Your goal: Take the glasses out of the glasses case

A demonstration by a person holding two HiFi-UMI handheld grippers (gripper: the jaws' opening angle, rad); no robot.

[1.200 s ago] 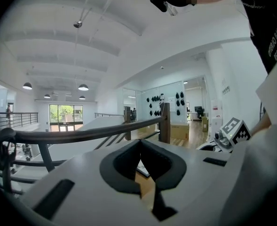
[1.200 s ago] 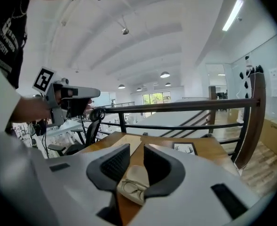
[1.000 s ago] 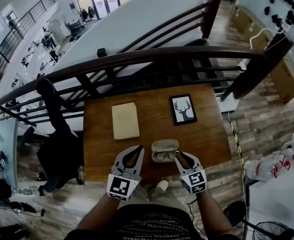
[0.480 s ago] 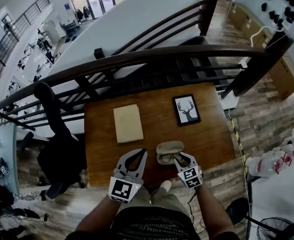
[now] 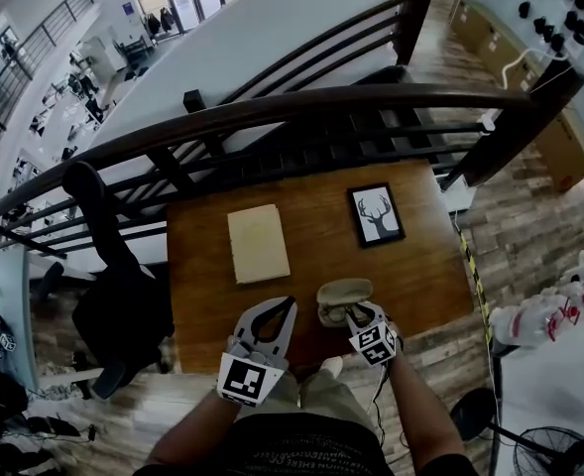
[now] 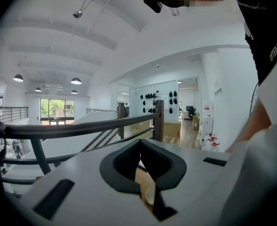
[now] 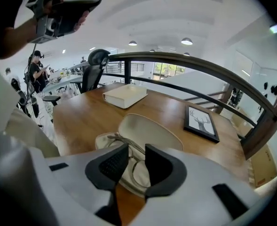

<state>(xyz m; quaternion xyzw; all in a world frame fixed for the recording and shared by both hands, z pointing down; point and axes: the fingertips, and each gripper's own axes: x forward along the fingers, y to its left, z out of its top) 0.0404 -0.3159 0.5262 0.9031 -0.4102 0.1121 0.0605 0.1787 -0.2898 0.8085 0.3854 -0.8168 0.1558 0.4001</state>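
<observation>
The beige glasses case (image 5: 345, 292) lies open near the wooden table's front edge, lid (image 7: 147, 127) flipped back. The thin-framed glasses (image 7: 137, 172) rest in its lower half. My right gripper (image 5: 351, 311) tilts steeply down over the case, jaws apart; in the right gripper view (image 7: 137, 150) a lens and a temple show in the gap, and the pads are not pressing them. My left gripper (image 5: 288, 305) hovers to the left of the case above the table edge, its tips meeting with nothing between them (image 6: 139, 142).
A cream book (image 5: 258, 243) lies at the table's left, a framed deer picture (image 5: 378, 214) at the right. A dark railing (image 5: 301, 107) runs behind the table (image 5: 420, 276). A black office chair (image 5: 113, 296) stands left of the table.
My right gripper has dropped and tipped down onto the open case, so the glasses now sit between its jaws. The left gripper has barely shifted.
</observation>
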